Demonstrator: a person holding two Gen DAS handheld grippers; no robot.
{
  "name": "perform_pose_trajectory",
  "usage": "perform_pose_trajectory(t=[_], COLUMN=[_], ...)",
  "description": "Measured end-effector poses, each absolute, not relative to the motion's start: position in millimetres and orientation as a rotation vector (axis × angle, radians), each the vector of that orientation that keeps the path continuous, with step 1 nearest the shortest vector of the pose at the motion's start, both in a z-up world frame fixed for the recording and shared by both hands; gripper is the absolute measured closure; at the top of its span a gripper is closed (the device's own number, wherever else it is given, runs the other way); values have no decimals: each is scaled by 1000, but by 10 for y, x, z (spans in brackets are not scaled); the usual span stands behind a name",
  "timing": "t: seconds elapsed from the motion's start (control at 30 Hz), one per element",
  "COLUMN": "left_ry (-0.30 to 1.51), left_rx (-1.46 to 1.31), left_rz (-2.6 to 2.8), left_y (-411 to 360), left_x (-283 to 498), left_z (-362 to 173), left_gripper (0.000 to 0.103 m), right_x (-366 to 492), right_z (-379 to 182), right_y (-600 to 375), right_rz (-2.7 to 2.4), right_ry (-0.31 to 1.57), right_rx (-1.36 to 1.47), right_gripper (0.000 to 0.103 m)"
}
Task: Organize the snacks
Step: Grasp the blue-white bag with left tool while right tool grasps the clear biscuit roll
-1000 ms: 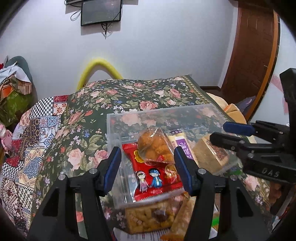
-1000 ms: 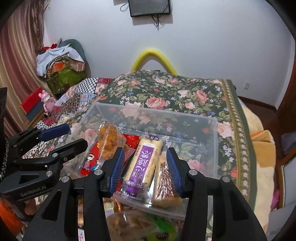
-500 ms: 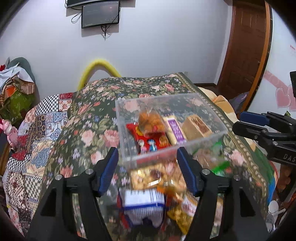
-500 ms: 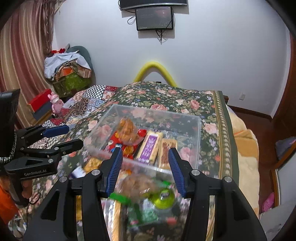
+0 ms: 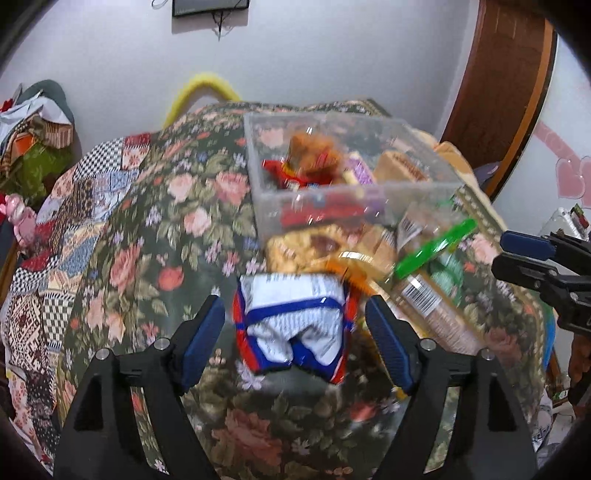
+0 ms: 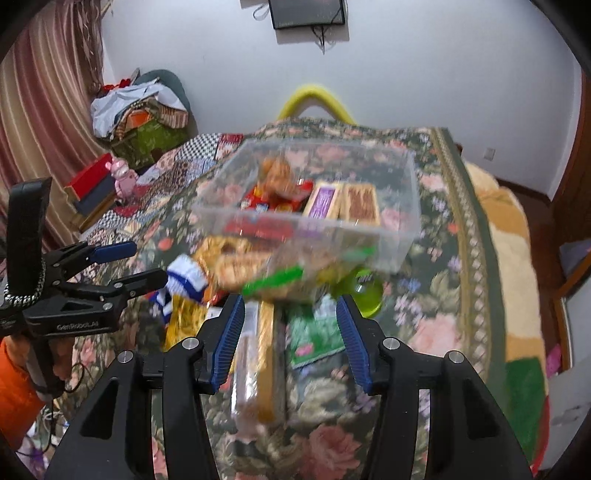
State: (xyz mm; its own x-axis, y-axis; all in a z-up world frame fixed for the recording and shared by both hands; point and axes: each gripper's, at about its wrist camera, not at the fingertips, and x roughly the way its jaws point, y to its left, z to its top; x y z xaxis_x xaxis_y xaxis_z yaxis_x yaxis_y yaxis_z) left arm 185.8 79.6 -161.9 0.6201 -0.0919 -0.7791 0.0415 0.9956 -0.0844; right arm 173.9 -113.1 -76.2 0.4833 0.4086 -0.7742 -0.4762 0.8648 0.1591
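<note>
The white-and-blue snack packet (image 5: 291, 325) lies on the bed's floral cover (image 5: 147, 236), directly ahead between the left gripper (image 5: 295, 332)'s jaws, long axis across the gap. Those jaws are opening, touching nothing. The right gripper (image 6: 290, 339), further off, hangs pitched downward, jaws apart over other wrappers, empty.

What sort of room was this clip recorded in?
Most likely a bedroom in a home: the snacks lie on a bed under a floral bedspread, a screen hangs on the wall, and folded clothes are heaped in the corner.
</note>
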Motion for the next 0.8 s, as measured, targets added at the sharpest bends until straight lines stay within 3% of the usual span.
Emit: perform_pose_trajectory(t=[0.53,0.8], left_ry=[992,956], left_rx=[-99,-59], left_rz=[-81,-83], left_y=[883,820], left_x=[2096,2146], left_z=[-2072,-2128], left_gripper=[21,16], right_x=[1711,1779], right_z=[-1234,-1396], right_y=[-914,-865], right_rz=[589,604], right_ry=[1035,1082], right_rx=[-44,-28], right_gripper=[55,55])
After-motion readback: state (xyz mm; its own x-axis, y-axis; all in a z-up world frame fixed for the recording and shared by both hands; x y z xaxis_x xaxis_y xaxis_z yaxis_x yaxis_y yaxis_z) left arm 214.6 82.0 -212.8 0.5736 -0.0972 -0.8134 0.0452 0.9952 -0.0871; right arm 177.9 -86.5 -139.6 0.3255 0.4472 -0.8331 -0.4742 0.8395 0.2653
